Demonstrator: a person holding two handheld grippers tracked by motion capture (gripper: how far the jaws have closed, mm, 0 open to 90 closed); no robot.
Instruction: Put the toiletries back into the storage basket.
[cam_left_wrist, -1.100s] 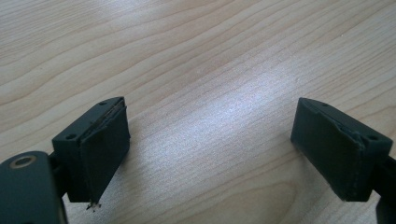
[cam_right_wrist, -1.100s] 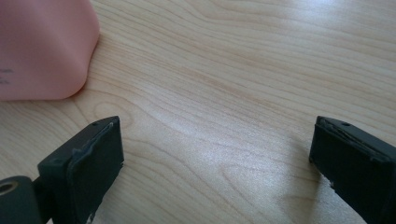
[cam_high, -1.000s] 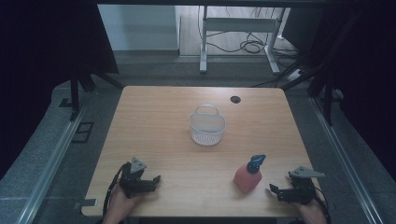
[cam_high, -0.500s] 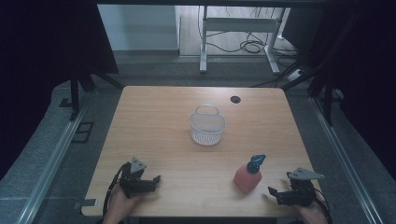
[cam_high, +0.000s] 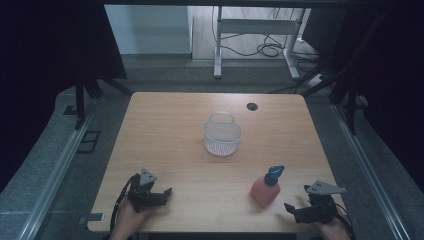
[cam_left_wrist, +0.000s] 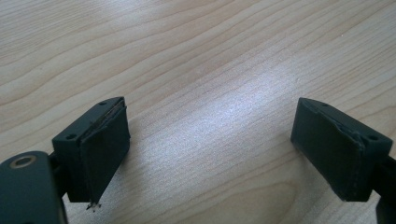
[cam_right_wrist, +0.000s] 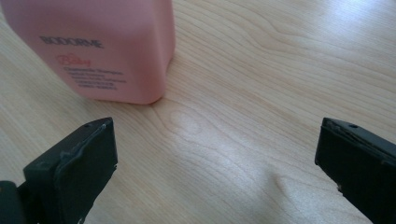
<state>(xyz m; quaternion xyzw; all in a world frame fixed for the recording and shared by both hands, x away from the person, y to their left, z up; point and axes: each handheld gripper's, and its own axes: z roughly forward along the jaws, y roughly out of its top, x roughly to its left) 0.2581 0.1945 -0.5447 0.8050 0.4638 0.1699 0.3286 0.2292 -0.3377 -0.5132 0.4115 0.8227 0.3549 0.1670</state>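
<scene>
Barely begun: pink bottle (cam_high: 266, 189) upright on the table (cam_high: 170, 135) near its front edge, ungrasped, just beside the right hand-held gripper (cam_high: 299, 210) with jaws wide apart, left hand-held gripper (cam_high: 158, 194) likewise apart over bare wood, white basket (cam_high: 222, 134) well apart mid-table, approach, grasp and carry all pending.

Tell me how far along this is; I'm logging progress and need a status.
Nothing looks done yet: the pink bottle stands upright on the table, apart from the white basket, which looks empty. In hand: the right gripper sits open beside the bottle, not touching it. The left gripper rests open over bare wood. Left, probably: grasping the bottle and moving it, perhaps to the basket.
</scene>
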